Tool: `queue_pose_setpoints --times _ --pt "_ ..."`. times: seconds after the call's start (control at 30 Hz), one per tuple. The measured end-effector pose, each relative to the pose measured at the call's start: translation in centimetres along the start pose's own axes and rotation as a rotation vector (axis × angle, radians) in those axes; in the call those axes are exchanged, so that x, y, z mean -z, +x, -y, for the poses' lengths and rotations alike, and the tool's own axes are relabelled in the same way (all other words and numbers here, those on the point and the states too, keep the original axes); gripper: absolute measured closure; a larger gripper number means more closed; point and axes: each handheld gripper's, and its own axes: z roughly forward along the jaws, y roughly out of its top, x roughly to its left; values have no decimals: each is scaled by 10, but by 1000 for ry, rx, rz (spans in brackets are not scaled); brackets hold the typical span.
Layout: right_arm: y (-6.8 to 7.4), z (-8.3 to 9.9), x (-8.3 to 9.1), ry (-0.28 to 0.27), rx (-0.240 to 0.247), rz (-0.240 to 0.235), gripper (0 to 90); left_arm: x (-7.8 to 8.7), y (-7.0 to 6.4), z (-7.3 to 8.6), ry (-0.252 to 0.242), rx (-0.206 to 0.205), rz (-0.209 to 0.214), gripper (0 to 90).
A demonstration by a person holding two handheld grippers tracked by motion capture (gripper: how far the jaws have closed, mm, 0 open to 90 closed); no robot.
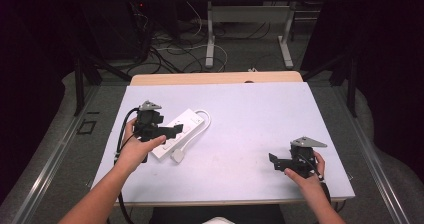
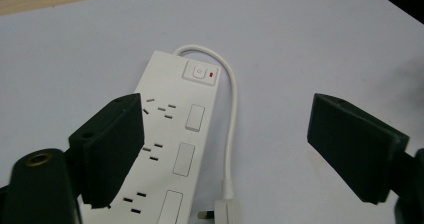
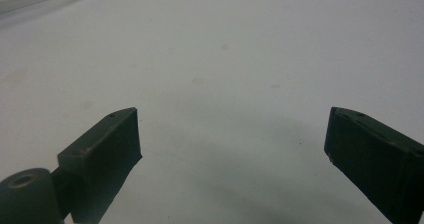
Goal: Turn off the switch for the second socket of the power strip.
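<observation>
The left gripper (image 2: 225, 154) is hovering with jaws wide over the white power strip (image 2: 175, 149), lying on the left of the table (image 1: 250, 114), probably preparing to grasp it. The right gripper (image 3: 232, 159) is waiting near the right edge, also wide and holding nothing.

No readable text, brand or numbers anywhere.

Only sign I can make out from my left gripper view: a power symbol on the switch button (image 2: 199, 72) at the far end of the white power strip (image 2: 175, 149), with a small red indicator mark (image 2: 212, 75) just beside it. The symbol is faint. Socket faces and the plug (image 2: 226, 211) carry no legible marking.
</observation>
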Motion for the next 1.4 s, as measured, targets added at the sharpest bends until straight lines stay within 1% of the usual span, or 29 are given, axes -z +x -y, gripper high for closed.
queue_pose_setpoints --times 0.03,0.1,0.13,0.2,0.3,0.37,0.43,0.57,0.6,0.63,0.7,0.73,0.8,0.87,0.9,0.93,1.07,1.1,1.23,1.4 --pt "0 0 0 0 -3 0 70 1 0 1 -3 4 3 83" --pt "0 0 0 1 -3 0 71 4 0 3 -16 7 7 64" --pt "0 0 0 0 0 0 71 5 1 5 -22 15 8 47" --pt "0 0 0 0 -2 1 71 8 1 7 -30 18 9 3" --pt "0 0 0 0 3 1 71 13 2 10 -43 24 10 2" --pt "0 0 0 0 1 2 71 18 4 12 -47 19 11 3" --pt "0 0 0 -1 0 2 70 23 5 14 -58 35 13 2" --pt "0 0 -1 1 1 5 71 32 10 19 -73 46 9 2" --pt "0 0 -1 1 0 3 71 34 11 20 -81 58 13 2" --pt "0 0 -1 1 0 3 71 36 12 22 -85 60 11 3" --pt "0 0 -1 1 -1 4 71 41 15 24 -86 60 6 3" --pt "0 0 -1 1 -2 4 71 43 16 26 -92 68 2 2" --pt "0 0 -1 2 -4 2 71 48 19 28 -95 63 -9 3" --pt "0 0 -1 0 -8 8 70 52 21 31 -104 83 -15 3" --pt "0 0 -1 1 -9 8 70 55 23 32 -101 75 -23 3" --pt "0 0 -1 3 -7 2 70 57 25 34 -105 78 -25 3" --pt "0 0 -1 3 -8 4 70 65 28 39 -130 88 -50 3" --pt "0 0 -1 2 -8 4 71 67 29 41 -133 94 -46 3" --pt "0 0 -1 3 -10 3 71 72 33 47 -152 106 -61 4" --pt "0 0 -1 5 -13 5 71 75 37 56 -166 126 -66 6"
